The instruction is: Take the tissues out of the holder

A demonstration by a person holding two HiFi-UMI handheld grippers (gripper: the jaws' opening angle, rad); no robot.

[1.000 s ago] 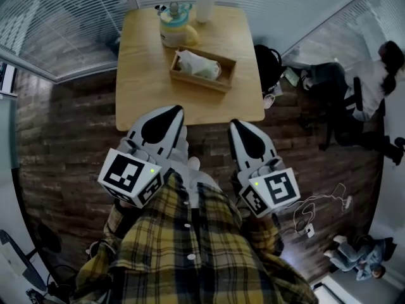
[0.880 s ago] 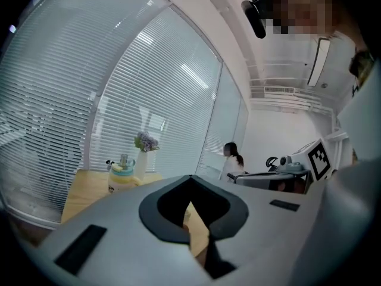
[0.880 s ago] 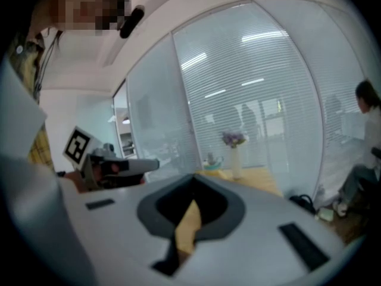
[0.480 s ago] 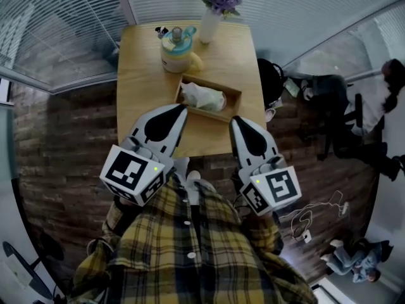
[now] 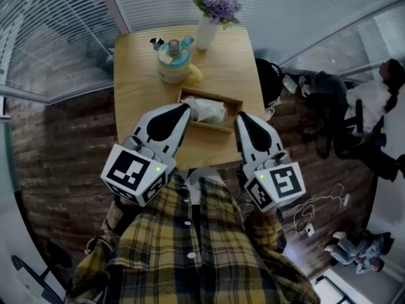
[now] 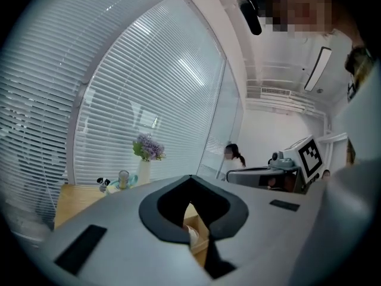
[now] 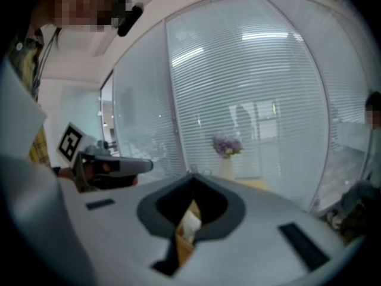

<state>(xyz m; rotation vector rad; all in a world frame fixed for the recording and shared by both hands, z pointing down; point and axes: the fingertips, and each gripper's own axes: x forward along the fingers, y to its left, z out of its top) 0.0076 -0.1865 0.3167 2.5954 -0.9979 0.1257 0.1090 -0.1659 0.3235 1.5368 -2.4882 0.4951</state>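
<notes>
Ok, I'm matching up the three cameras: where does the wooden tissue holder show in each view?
Head view: wooden tissue holder just above picture centre, on the table.
Left gripper view: a sliver low centre, seen through the notch between the jaws.
Right gripper view: a sliver low centre, through the same notch.
Shared landmark: the vase of purple flowers at the table's far edge.

desk (image 5: pixel 136 75): light wood, square top, standing against the window blinds (image 5: pixel 285 5).
vase (image 5: pixel 205 35): white, upright at the far edge of the desk, holding purple flowers (image 5: pixel 217 4).
jar (image 5: pixel 172 62): round, pale, teal lid, just left of the vase.
figurine (image 5: pixel 156 42): small, black and white, beside the jar.
floor (image 5: pixel 63 144): dark brick pattern.
bag (image 5: pixel 269 81): black, on the floor at the right edge of the desk.
cable (image 5: pixel 310 217): white, loose on the floor.
</notes>
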